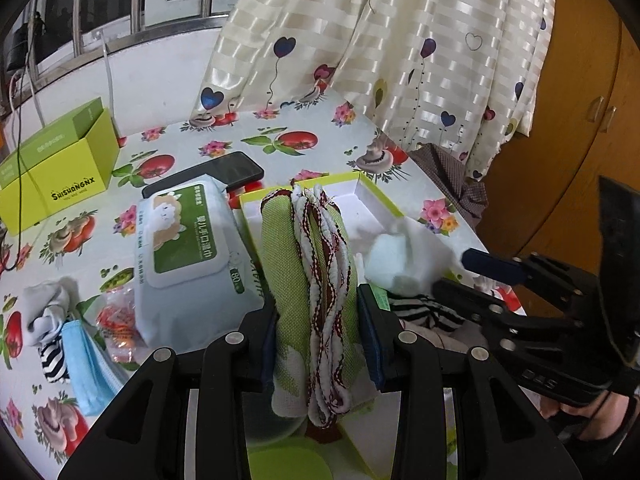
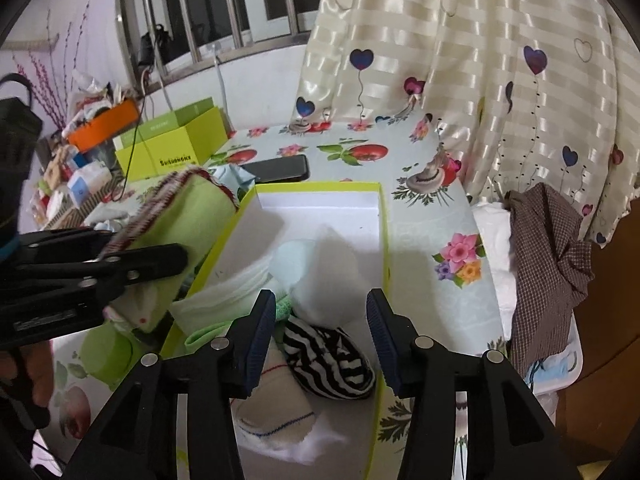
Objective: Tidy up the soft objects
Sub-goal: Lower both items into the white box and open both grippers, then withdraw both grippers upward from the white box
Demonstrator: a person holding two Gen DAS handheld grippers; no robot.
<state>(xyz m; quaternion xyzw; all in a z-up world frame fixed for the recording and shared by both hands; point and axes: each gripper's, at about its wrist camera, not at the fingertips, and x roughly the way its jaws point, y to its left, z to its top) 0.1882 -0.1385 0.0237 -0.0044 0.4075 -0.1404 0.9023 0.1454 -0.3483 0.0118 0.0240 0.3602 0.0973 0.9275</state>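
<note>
Left tongs clamping one green cloth; right tongs spread, one striped sock

Green cloth between left gripper fingers, above box.

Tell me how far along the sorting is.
Partly done. The open box already holds a striped sock and white pieces. The left claw grips a green cloth; the right claw is open. A face mask and another sock remain on the table.
</note>
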